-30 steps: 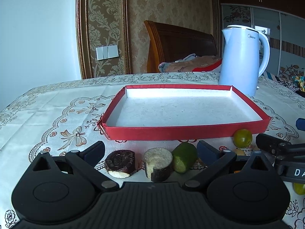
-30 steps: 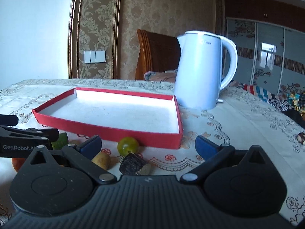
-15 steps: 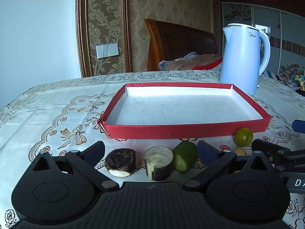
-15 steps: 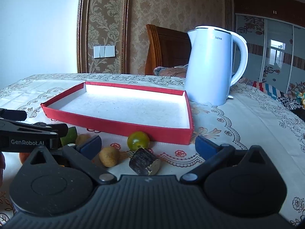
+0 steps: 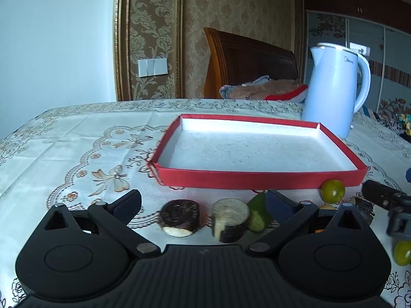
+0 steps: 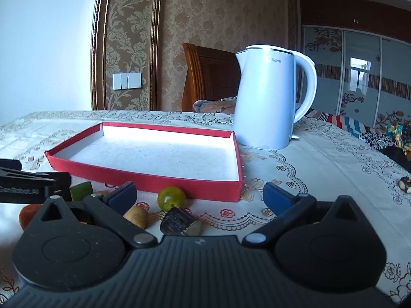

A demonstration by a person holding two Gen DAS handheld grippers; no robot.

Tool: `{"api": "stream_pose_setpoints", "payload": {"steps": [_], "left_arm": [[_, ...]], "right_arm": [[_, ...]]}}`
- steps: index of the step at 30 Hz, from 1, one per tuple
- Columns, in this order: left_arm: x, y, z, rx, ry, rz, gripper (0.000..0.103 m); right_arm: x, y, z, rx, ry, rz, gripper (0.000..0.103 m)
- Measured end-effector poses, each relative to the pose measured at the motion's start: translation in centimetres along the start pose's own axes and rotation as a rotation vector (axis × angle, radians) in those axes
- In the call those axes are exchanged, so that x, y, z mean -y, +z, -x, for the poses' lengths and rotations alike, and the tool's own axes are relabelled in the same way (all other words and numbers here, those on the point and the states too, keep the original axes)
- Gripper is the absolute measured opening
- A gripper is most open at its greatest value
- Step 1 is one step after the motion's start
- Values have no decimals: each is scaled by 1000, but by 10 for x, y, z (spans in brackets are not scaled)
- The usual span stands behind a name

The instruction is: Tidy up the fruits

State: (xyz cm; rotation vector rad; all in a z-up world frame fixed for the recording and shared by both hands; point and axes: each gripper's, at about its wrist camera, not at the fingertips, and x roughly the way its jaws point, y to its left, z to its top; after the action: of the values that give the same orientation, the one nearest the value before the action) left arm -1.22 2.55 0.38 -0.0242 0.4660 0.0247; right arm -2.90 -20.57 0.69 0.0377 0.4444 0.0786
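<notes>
A shallow red tray [image 5: 257, 177] [image 6: 143, 177] with a white floor lies on the tablecloth. In front of it, in the left wrist view, two dark cut pieces [image 5: 181, 215] [image 5: 231, 219] and a green wedge [image 5: 258, 217] sit between the fingers of my open left gripper [image 5: 203, 202]. A round green fruit [image 5: 333, 190] lies by the tray's right corner. In the right wrist view my open right gripper [image 6: 199, 195] frames that green fruit [image 6: 171, 197], a yellow-brown fruit [image 6: 136, 217] and a dark cut piece [image 6: 178, 222]. Neither gripper holds anything.
A white electric kettle [image 5: 334, 89] [image 6: 269, 97] stands behind the tray's far right corner. An orange fruit [image 6: 28, 215] lies at the left in the right wrist view; another green fruit [image 5: 402, 252] at the left wrist view's right edge. A wooden headboard [image 5: 246, 71] stands beyond the table.
Both grippers have shifted slightly over the table; the tray and fruits have slid a little rightward in each view. The fruits themselves have not moved, and both sets of jaws stay open.
</notes>
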Motion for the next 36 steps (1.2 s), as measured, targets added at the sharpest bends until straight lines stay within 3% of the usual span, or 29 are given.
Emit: {"api": "stream_pose_setpoints", "payload": {"steps": [7,10,17,22,28,36], "left_arm": [[-29,-4,6,-38,-36,115,103],[-25,-5,4,-64,-55,90,103],[-9,-16,11,-86,-79,-23,103],[-3,-22,12,-96,-86,-68,103],[2,-24,9,-118,-83,-99,103],[5,-26,3,-159,-71,-117,103]], "right_arm": [[24,-9,16,7,10,-52,103],[41,-12,24,-21,35,-82,103],[61,-26,42,-86,26,0,103],[58,-33,49,-128,134,-7,103],[36,-36,43,-180,118,90,100],[46,-36,30,-251,118,16,99]]}}
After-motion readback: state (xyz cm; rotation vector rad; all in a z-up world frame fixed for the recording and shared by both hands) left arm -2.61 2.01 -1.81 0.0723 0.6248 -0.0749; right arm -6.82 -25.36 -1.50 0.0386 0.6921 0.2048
